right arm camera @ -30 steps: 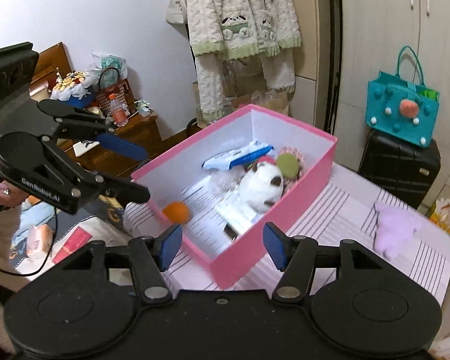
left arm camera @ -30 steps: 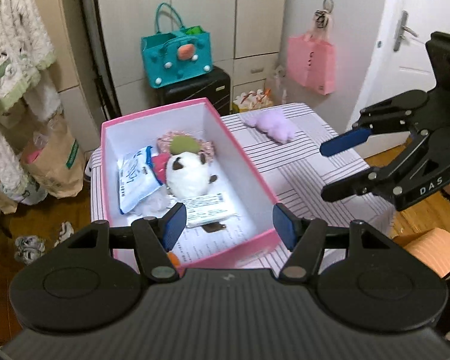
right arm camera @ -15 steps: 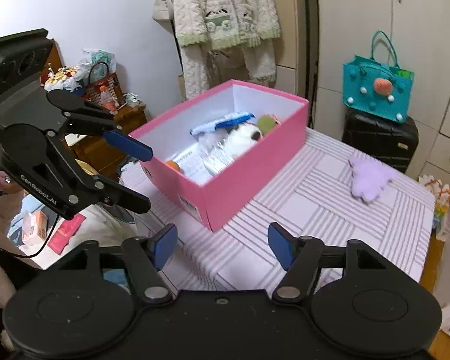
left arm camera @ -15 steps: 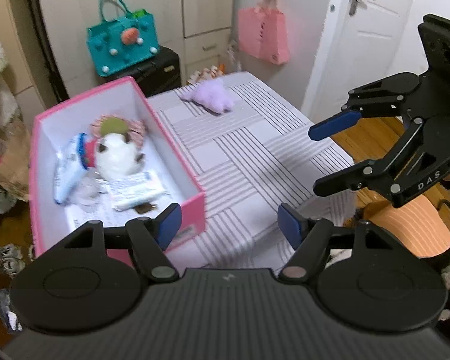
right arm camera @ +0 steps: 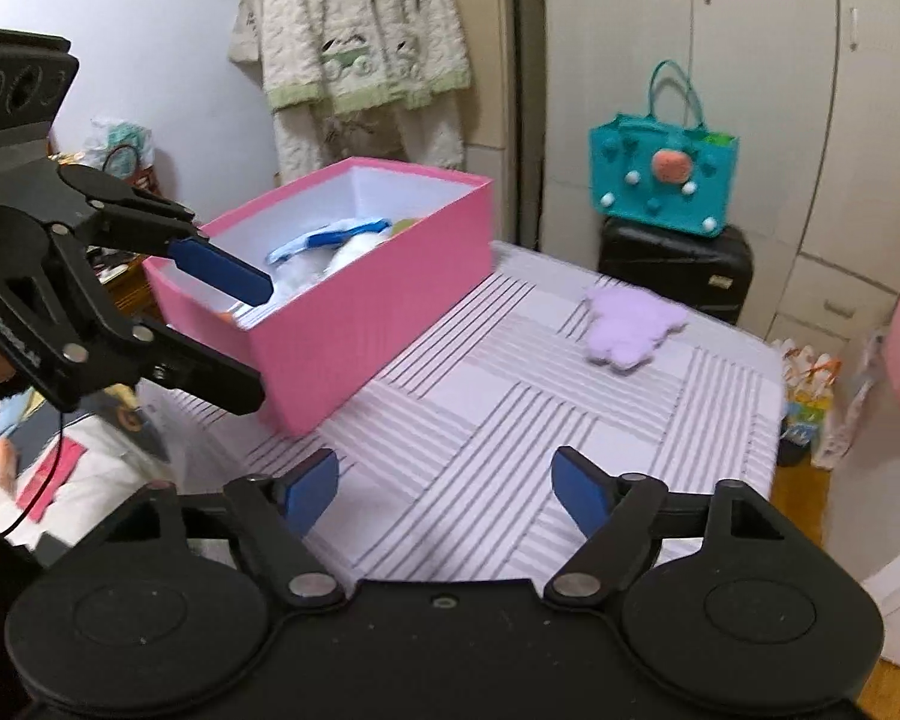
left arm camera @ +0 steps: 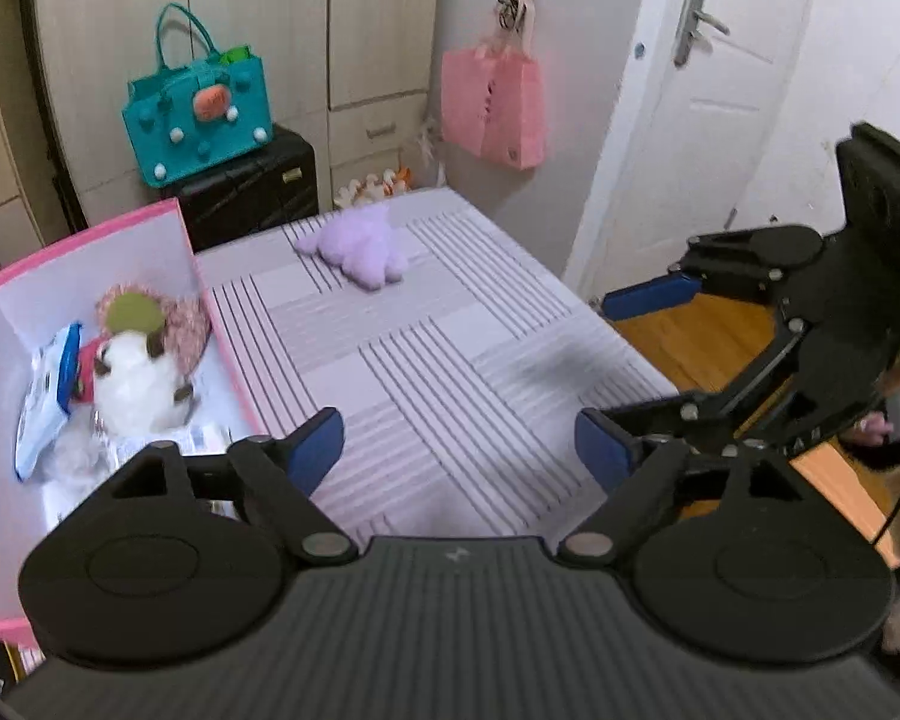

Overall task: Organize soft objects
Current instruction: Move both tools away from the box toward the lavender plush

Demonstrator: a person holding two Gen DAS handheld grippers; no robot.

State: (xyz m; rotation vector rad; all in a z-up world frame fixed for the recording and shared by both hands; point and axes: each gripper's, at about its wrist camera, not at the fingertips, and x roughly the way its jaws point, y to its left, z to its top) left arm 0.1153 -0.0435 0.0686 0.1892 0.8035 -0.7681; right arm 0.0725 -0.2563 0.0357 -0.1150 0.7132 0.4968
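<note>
Both sets of fingers were spread wide and nothing was held between them. The left gripper (left arm camera: 459, 441) hung above the near middle of the table (left arm camera: 450, 360); a second before it had been over the box (left arm camera: 90, 252), and by now it had been swung to the right, so that the box lay at the left of its view. The right gripper (right arm camera: 444, 483) had likewise been drawn away from the box toward the near edge, with bare striped cloth under it. From this it was judged that the box was done with for now and that the next item was being sought.

The purple plush (left arm camera: 357, 249) was left alone near the far edge of the table, well apart from both grippers and from the box. It looked soft and flat, so a low pinch was thought to be needed.

Inside the box a white plush (left arm camera: 138, 384), a pink fuzzy toy (left arm camera: 144, 315) and a blue-and-white packet (left arm camera: 48, 396) were seen lying together.

Nothing stood on the cloth between the grippers and the purple plush. Beyond the far edge a teal bag (right arm camera: 660, 174) was set on a black case (right arm camera: 678, 264), and a pink bag (left arm camera: 492, 102) was hung on the wall.
</note>
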